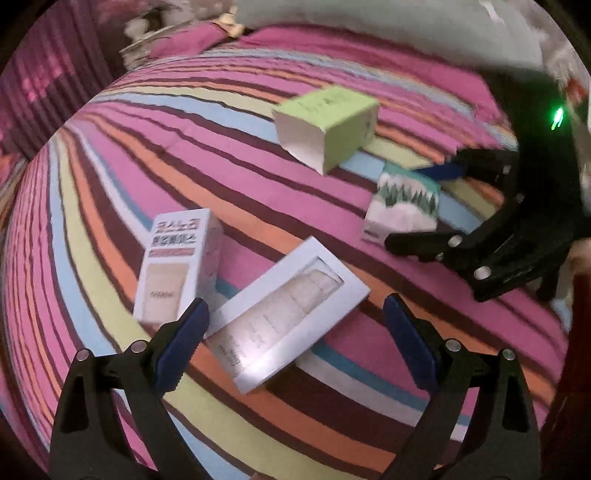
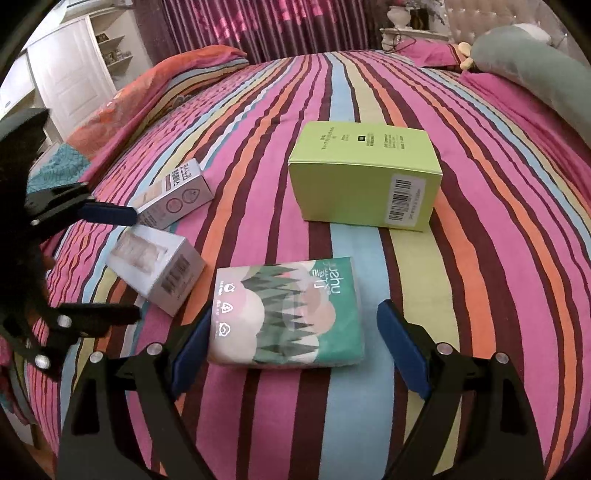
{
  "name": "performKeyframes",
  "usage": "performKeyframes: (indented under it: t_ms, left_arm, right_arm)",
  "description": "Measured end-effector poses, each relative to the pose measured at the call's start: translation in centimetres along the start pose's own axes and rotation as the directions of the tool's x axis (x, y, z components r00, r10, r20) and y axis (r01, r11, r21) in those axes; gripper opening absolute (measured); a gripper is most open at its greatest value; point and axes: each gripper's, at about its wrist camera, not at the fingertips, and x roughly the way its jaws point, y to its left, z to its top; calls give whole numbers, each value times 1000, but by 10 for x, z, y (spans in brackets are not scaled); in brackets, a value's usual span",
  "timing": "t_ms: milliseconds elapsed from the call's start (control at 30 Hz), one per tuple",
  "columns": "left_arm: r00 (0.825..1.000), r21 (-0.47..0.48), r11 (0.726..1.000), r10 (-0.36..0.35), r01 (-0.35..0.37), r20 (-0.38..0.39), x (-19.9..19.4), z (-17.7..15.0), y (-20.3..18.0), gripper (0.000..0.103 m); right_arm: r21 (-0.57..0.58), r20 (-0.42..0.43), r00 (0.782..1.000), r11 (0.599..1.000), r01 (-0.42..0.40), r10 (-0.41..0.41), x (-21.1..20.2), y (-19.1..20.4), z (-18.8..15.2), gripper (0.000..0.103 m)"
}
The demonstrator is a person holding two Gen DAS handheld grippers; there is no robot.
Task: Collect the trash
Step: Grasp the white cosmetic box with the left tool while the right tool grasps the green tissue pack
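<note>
On the striped bedspread (image 1: 110, 229) (image 2: 480, 295) lie several packages. A white window box (image 1: 288, 314) (image 2: 155, 269) sits between the wide-apart fingers of my left gripper (image 1: 293, 343) (image 2: 136, 265), which is open and hangs just above it. My right gripper (image 2: 297, 350) (image 1: 402, 207) is open around a soft tissue pack with a green tree print (image 2: 284, 310) (image 1: 406, 203); the left pad is close to the pack's edge, the right pad stands clear. A white box with Korean print (image 1: 177, 266) (image 2: 173, 195) and a lime-green box (image 1: 328, 122) (image 2: 365, 173) lie beyond.
A grey-green pillow (image 2: 535, 66) (image 1: 369, 37) lies at the bed's head. A white wardrobe (image 2: 74, 74) and purple curtains (image 2: 277, 26) stand beyond the bed. A folded orange quilt (image 2: 166, 77) lies at the far left edge.
</note>
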Motion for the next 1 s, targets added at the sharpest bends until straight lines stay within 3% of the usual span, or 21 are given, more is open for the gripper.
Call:
performKeyframes:
  t_ms: [133,300,400,533,600,667,733,900,1000]
  left_arm:
    - [997,88,995,48,-43,-59,13,7,-3,92]
    - [986,41,997,67,-61,-152,31,19,2,92]
    - [984,-70,996,39,-52,-173,38,22,9,92]
    - [987,-247,969,-24,-16,-159,36,13,20,92]
    - [988,-266,964,-20,-21,-152,31,7,18,85]
    - [988,-287,957,2,-47,-155,27,4,20,68]
    - [986,-325,944,-1,-53,-165,22,1,23,59]
    - [980,-328,943,-18,-49,-197,18,-4,23,56]
    - [984,-408,911,-15,-59,-176,22,5,31,56]
  right_arm:
    - [20,2,999,999,-33,33,-1,-6,2,83]
    - [23,11,999,999,-33,33,0,-5,3,83]
    - [21,11,1000,999,-29,29,1,-4,3,83]
    - [34,10,999,999,-42,41,0,-5,4,84]
    - [44,14,999,998,-46,46,0,-6,3,84]
    - [58,24,999,997,-47,46,-1,-6,3,84]
    - [62,31,999,997,-36,34,0,-5,3,84]
    - [-14,30,999,1000,20,-20,9,4,10,83]
    - [-40,25,999,999,34,-33,13,5,12,83]
